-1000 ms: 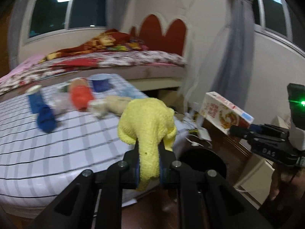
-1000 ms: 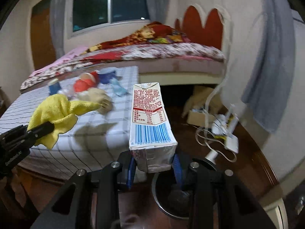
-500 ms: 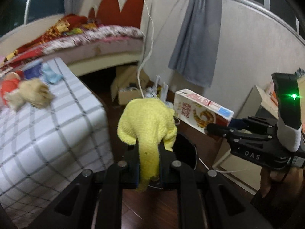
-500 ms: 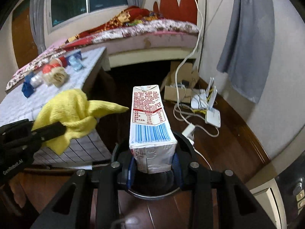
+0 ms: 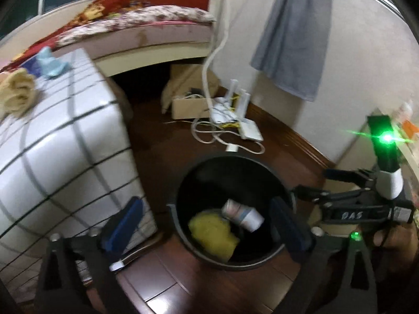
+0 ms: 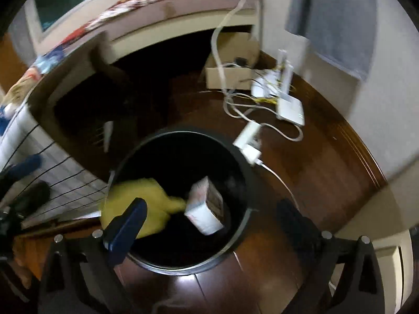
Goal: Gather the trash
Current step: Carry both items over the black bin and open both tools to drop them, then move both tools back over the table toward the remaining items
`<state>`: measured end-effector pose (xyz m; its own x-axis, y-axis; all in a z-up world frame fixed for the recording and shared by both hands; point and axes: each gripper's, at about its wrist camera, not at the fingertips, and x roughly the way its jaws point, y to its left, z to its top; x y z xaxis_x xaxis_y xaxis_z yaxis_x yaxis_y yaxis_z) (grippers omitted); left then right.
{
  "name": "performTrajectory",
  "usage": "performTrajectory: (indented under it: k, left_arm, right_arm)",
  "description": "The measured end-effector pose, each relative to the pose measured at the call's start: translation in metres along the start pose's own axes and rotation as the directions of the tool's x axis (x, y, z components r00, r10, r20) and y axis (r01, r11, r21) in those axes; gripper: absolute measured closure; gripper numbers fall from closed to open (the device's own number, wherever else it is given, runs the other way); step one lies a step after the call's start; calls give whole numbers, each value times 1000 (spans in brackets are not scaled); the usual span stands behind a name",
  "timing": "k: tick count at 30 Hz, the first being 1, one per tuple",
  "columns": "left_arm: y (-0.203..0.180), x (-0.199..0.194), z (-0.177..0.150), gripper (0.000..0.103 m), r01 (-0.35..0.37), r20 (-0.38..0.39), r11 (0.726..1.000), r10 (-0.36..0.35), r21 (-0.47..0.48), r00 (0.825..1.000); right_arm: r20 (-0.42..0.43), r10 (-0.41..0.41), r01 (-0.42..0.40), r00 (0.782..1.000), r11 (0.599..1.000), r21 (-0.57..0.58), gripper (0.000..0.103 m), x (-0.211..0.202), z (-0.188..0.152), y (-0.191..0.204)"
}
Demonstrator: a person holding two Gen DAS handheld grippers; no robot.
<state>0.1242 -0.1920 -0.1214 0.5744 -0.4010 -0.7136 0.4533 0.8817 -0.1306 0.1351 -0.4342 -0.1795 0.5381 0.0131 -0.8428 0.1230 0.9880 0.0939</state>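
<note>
Motion blur softens both views, so the print on the carton [image 6: 207,206] cannot be read and the far items on the tabletop [image 5: 65,141] are only coloured smears. The bottom of the black bin [image 5: 233,261] is dark; what lies under the yellow cloth [image 5: 212,233] is hidden. In the right wrist view the near blue pad of the right tool [image 6: 207,225] covers part of the cloth, and the left tool shows there only as a dark shape cut off at the left edge.

Counted: one bin, one yellow cloth, one carton, two tools. On the tabletop, left of and beyond the left tool [image 5: 207,222], at least one beige cloth [image 5: 17,93] and one pale blue piece [image 5: 51,64] can be made out.

Both tools hang above the bin mouth, jaws opening and spread wide, with nothing between their pads. The cloth and the carton lie inside the bin, below and just ahead of the tools, touching each other. The carton lies tilted on its side; in the right wrist view its long axis runs from the upper left to the lower right, the white end nearer that tool. The cloth is a crumpled heap on the carton's left.

Beyond the bin, white cables [image 6: 251,110] and small white boxes lie on the wooden floor [image 6: 314,162].
</note>
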Motion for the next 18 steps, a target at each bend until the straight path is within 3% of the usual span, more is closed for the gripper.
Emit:
performTrajectory:
  k: [8, 18]
  left_arm:
    - [16, -12, -9, 1, -92, 12, 995, 93, -33, 996]
    - [24, -28, -7, 1, -132, 44, 990, 134, -47, 990]
  right_arm:
    - [76, -40, 39, 996, 999, 6, 1, -26, -1, 8]
    - [113, -37, 42, 993, 998, -36, 1, -50, -13, 39]
